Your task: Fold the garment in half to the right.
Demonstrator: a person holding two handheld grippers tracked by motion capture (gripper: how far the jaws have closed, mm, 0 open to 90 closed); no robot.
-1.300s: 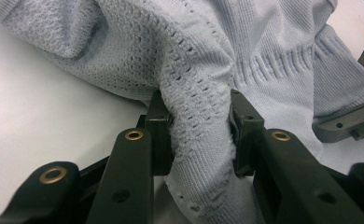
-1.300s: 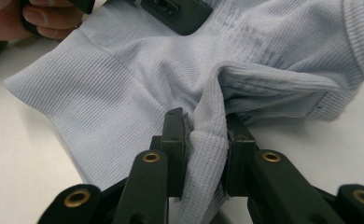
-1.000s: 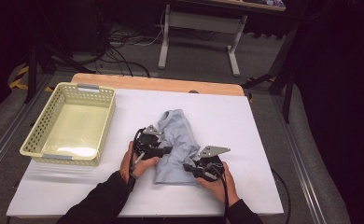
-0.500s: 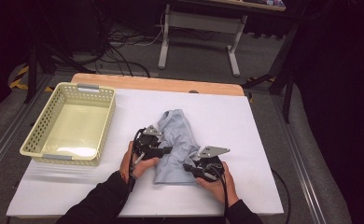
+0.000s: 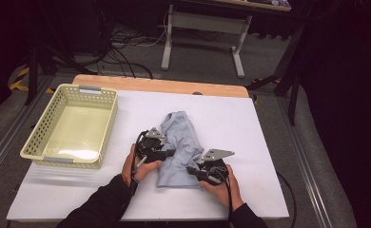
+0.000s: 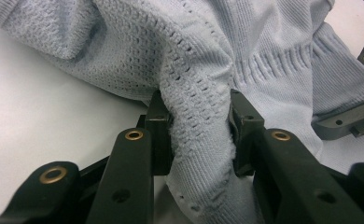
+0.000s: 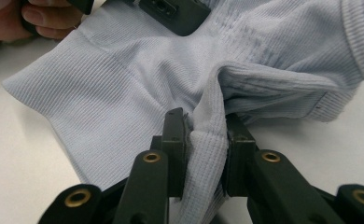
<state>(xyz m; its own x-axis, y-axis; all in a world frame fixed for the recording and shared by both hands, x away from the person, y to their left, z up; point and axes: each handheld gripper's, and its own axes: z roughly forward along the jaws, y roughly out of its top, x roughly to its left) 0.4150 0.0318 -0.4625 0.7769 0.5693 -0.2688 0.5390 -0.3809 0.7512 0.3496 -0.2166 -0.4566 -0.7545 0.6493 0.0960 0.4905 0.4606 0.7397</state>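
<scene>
Item: pale blue knitted garment [image 5: 180, 147], a jumper by the look of its ribbing and openwork panel. It lies crumpled at the centre of the high view, on the white table top [image 5: 250, 142], narrower at its far end and spreading wider toward me.

My left gripper [image 5: 167, 153] sits at the garment's left edge in the high view. In the left gripper view its two black jaws are closed partway, pinching a raised fold of the openwork knit [image 6: 199, 93]; the cloth bulges up and out between the pads.

My right gripper [image 5: 193, 171] sits at the garment's lower right in the high view, grey three-cornered plate on top. In the right gripper view its jaws are drawn in on a narrow upright pleat of the finer ribbed cloth [image 7: 208, 121], gripped on both sides.

My left hand [image 5: 138, 166] and right hand [image 5: 221, 187] enter from the bottom of the high view, dark sleeves behind them. The right gripper view shows fingers [image 7: 35, 18] at its upper left, probably my left hand's, though the crop is tight.

Further out: a pale yellow plastic basket [image 5: 36, 145] with latticed walls, at the left of the high view, well apart from the garment. A wooden table edge [image 5: 160, 84] runs along the far side.
</scene>
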